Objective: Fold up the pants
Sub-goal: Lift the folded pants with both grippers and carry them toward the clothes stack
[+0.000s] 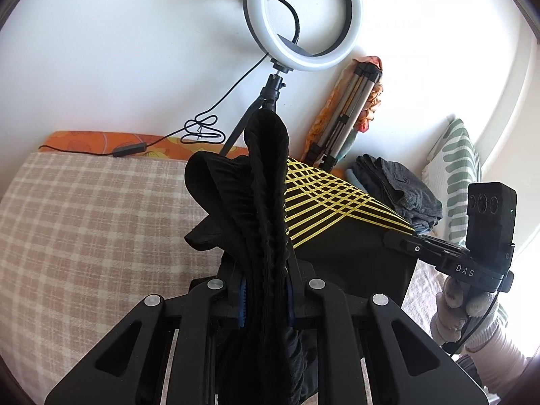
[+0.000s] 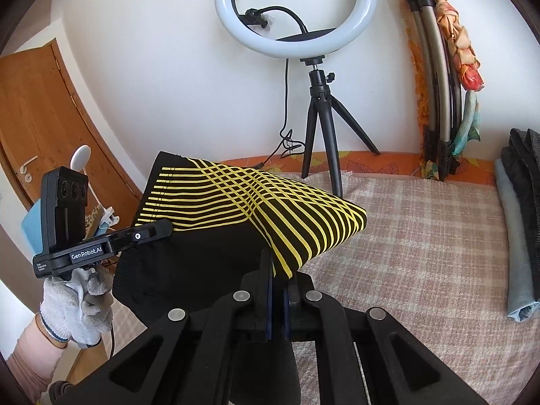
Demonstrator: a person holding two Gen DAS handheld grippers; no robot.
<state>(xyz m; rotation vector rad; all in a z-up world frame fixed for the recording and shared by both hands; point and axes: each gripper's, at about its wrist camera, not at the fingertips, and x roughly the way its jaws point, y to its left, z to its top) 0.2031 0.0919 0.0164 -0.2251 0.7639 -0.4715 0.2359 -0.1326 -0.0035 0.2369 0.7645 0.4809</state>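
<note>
- White wall (image 2: 152,50) backs the scene, and we take the ring light (image 2: 295,10) standing against it on a black tripod (image 2: 320,128) as our landmark.
- We count one ring light, one folded tripod (image 2: 435,94) leaning on the wall to the right of it with orange patterned cloth draped over it, and one wooden door (image 2: 44,118) far to its left.
- Below the ring light lies one bed covered in a pink-and-cream checked blanket (image 2: 422,236), with an orange patterned edge along the wall.
- We see one stack of folded grey and blue clothes (image 2: 519,222) on the blanket, well to the right of the ring light.
- We hold one pair of black pants (image 2: 243,209) with yellow stripes, lifted off the blanket in front of the ring light and stretched between two grippers.
- Our left gripper (image 1: 266,300) is nearly closed on a thick bunch of the pants' black ribbed waistband, which rises between its blue pads (image 1: 241,300).
- Our right gripper (image 2: 277,300) is clamped tight on a thin edge of the striped fabric.
- In the left wrist view, the right gripper (image 1: 405,241) shows from the side, gripping the cloth.
- We count two gloved hands: the left hand (image 2: 79,303) and the right hand (image 1: 462,310), each under its gripper.
</note>
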